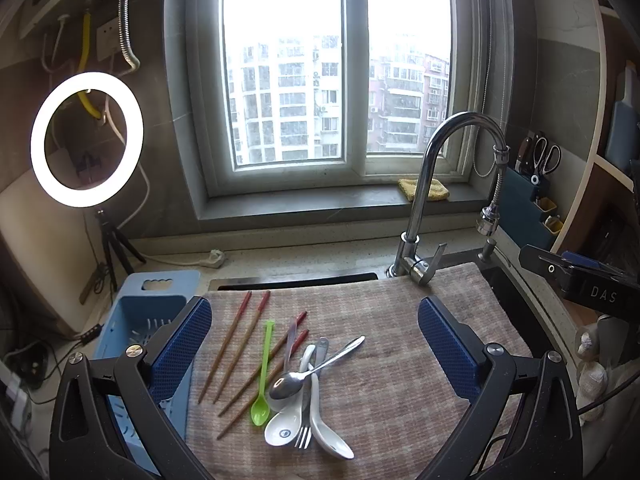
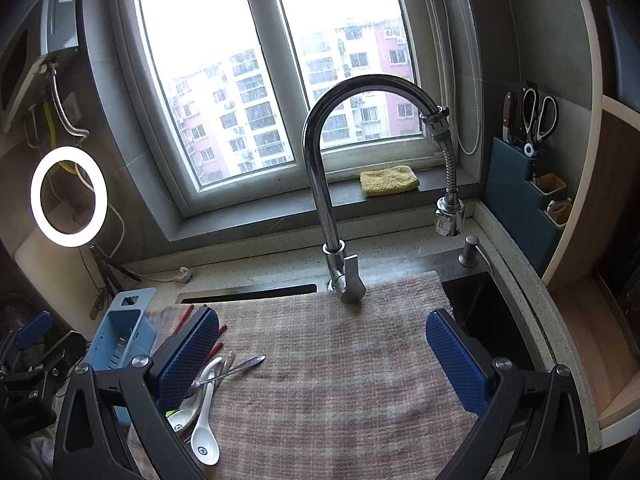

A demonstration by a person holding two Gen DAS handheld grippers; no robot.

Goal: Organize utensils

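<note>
Lying on a pinkish checked woven cloth [image 1: 380,380] spread over the sink are four red-tipped wooden chopsticks [image 1: 236,344], a translucent green plastic spoon [image 1: 264,376], two white ceramic soup spoons [image 1: 320,416], a steel spoon [image 1: 312,368] and a steel fork [image 1: 305,420]. Left of the cloth stands a pale blue slotted plastic basket [image 1: 132,320]. Left gripper [image 1: 316,348] hovers above the cloth, jaws spread, holding nothing. Right gripper [image 2: 322,360] likewise hovers with its jaws spread and empty.

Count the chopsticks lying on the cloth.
4 chopsticks. Two lie side by side at the cloth's left; two more angle toward the spoon pile, partly beneath it.
</note>
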